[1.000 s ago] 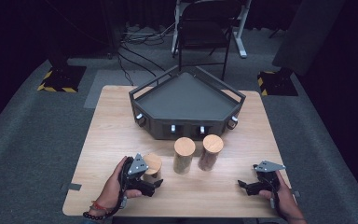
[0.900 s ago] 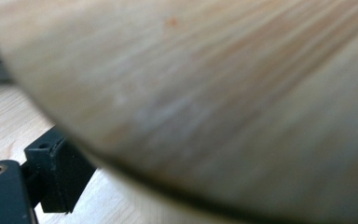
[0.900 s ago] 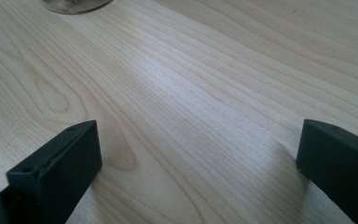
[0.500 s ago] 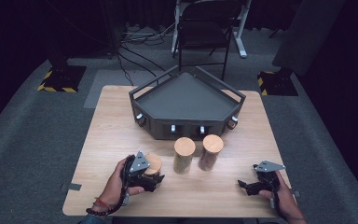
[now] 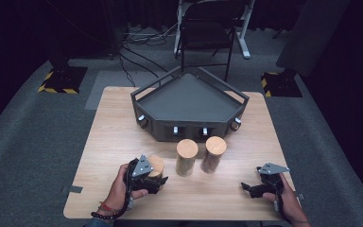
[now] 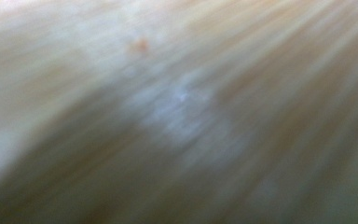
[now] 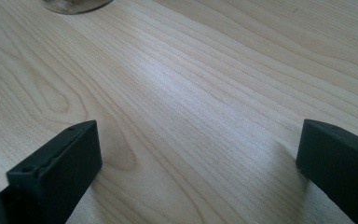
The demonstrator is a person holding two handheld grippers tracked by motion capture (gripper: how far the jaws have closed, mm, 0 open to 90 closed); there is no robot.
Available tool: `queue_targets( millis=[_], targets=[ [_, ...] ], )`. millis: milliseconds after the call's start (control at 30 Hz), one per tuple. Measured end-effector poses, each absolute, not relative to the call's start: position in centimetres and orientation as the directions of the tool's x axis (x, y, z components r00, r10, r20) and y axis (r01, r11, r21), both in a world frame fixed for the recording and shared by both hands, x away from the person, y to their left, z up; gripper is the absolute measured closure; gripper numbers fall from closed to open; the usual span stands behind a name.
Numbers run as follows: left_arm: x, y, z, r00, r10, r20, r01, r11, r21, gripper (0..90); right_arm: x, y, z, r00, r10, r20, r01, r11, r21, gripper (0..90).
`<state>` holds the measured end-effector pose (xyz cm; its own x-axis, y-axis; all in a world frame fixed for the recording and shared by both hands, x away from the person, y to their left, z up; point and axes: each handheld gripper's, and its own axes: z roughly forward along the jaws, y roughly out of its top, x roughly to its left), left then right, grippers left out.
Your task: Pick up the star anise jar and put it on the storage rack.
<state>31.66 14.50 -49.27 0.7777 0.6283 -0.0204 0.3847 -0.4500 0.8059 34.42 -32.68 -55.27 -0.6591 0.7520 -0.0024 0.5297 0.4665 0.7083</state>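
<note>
Near the counter's (image 5: 113, 137) front left corner, the left gripper (image 5: 152, 178) is pressed against a wooden cylinder (image 5: 156, 164) that stands upright; its jaws reach around the cylinder, though whether they clamp it I cannot tell, since the left gripper view is a blur of wood grain. Two more wooden cylinders (image 5: 186, 157) stand mid-counter before a dark tray (image 5: 189, 97). Toward the front right corner, the right gripper (image 5: 250, 188) rests, jaws spread wide over bare wood.

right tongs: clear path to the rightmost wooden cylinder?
Probably yes. The right tongs rest open on bare table, and nothing stands between them and the rightmost wooden cylinder.
</note>
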Motion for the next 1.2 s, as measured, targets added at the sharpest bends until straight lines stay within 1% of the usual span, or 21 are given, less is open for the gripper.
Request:
queue_targets(
  millis=[400, 500, 1000, 1200],
  targets=[
    [31.7, 14.4, -49.0, 0.780, 0.626, -0.014, 0.385, -0.463, 0.798, 24.7, 34.4, -32.7, -55.3, -0.659, 0.752, -0.002, 0.530, 0.467, 0.708, 0.0],
    [31.7, 14.6, -48.7, 0.785, 0.619, -0.025, 0.385, -0.456, 0.803, 24.7, 34.4, -32.7, -55.3, -0.659, 0.752, -0.002, 0.530, 0.467, 0.708, 0.0],
    [32.5, 15.1, -47.0, 0.767, 0.642, 0.004, 0.377, -0.456, 0.806, 24.7, 34.4, -32.7, -55.3, -0.659, 0.752, -0.002, 0.530, 0.467, 0.708, 0.0],
    [33.0, 15.2, -46.3, 0.748, 0.664, 0.004, 0.390, -0.444, 0.807, 24.7, 34.4, -32.7, -55.3, -0.659, 0.752, -0.003, 0.529, 0.467, 0.708, 0.0]
  ],
)
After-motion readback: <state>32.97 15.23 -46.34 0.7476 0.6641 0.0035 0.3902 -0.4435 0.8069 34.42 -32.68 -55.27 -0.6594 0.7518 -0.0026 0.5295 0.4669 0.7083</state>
